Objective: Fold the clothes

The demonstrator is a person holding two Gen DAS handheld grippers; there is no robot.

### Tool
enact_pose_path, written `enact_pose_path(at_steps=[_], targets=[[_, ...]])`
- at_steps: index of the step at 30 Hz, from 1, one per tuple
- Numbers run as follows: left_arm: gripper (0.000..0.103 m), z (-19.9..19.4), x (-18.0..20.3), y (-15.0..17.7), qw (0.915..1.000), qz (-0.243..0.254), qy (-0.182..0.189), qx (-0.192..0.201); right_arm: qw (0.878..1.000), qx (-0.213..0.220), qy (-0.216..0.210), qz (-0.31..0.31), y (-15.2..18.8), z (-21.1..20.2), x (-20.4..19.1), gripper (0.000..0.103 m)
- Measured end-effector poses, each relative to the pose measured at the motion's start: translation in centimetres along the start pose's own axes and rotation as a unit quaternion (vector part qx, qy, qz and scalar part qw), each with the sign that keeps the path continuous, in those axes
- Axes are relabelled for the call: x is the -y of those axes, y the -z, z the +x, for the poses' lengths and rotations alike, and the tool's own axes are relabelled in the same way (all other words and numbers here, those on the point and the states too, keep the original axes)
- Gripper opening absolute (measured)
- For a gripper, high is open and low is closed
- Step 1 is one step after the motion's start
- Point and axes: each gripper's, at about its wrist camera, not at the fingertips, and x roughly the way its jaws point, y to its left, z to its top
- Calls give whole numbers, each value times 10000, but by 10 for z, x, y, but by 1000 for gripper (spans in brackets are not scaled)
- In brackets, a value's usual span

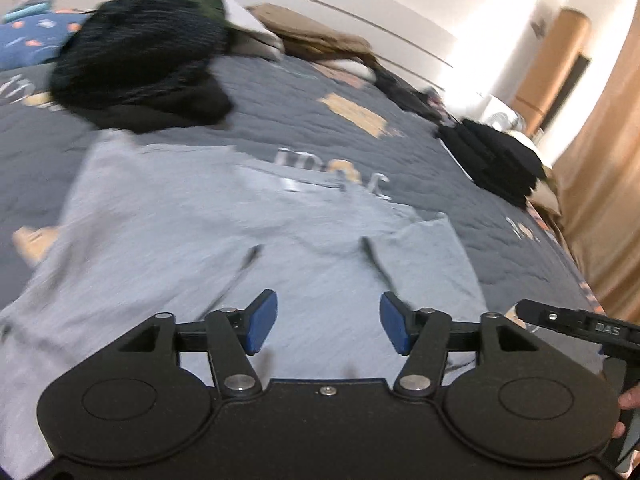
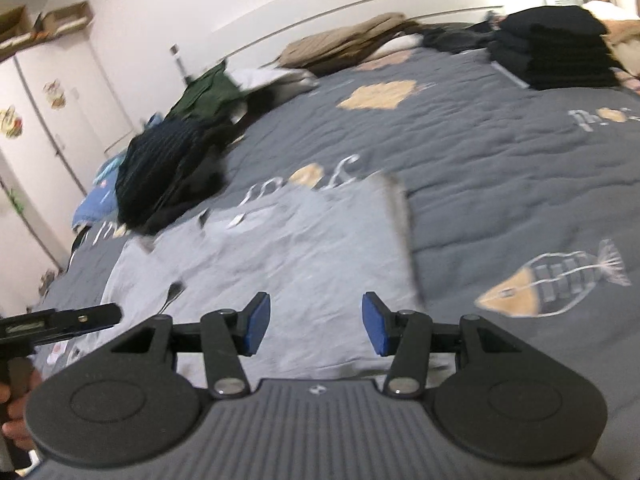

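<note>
My left gripper (image 1: 328,322) tilts downward over the near part of a light grey garment (image 1: 192,216), its blue pads (image 1: 262,320) spread well apart with nothing between them; no pad touches the cloth. My right gripper (image 2: 316,326) is pitched downward likewise over the near edge of the same garment (image 2: 280,248), its jaws standing apart and empty. In the left wrist view my right gripper's black body (image 1: 576,326) enters at the far right, gripped by fingers (image 1: 628,402); in the right wrist view the left gripper's body (image 2: 60,320) enters at the left, with a hand (image 2: 16,412) below it.

The garment is soft heathered knit, laid flat and partly folded, with a straight folded edge on its right side (image 2: 400,224). It lies on a dark grey quilted bedspread (image 1: 400,92) printed with tan patches, white lettering and a fish motif (image 2: 556,280).

Far left of the garment sits a rumpled heap of dark clothes (image 1: 140,64), black and finely striped, with a dark green piece (image 2: 208,96) behind it. At the far right stands a squared stack of folded black clothes (image 2: 560,48). Tan-brown fabric (image 2: 352,44) lies along the far edge near the white wall (image 2: 240,0). All frames are motion-blurred.
</note>
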Motion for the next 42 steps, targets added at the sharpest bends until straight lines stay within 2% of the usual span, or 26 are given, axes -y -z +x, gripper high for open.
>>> enact_pose_path(at_steps=[5,9,13,19,22,27,32,39,42], targets=[[65,-13,-24,3,9997,-201,-113,10,9994,-281,120,-182,9,24,-15,50],[65,-23,-31,3,9999,-41,-155,55,9988,-387,245,-170,16,33,-17,50],[65,-27,-39,8,9989,222,-410,39,9960,-789,417,-64,28,56,-16,50],[65,-37,-68,0,9971,210,-713,135,9937,-884,563,-389,32,59,-31,53],[65,-38,-85,-4,9952,138,-947,180,9942,-863,587,-241,25,53,-35,53],[65,-34,-103,-8,9930,-56,-1164,178,9973,-579,444,79,13,47,-49,53],[65,-30,-106,-7,9941,-101,-1076,96,9980,-329,533,-123,9,54,-67,53],[66,-27,-99,-9,9969,-142,-775,58,9950,-386,808,-437,14,70,-77,53],[74,-24,-94,-9,9975,-38,-706,66,9948,-388,798,-504,15,72,-81,53]])
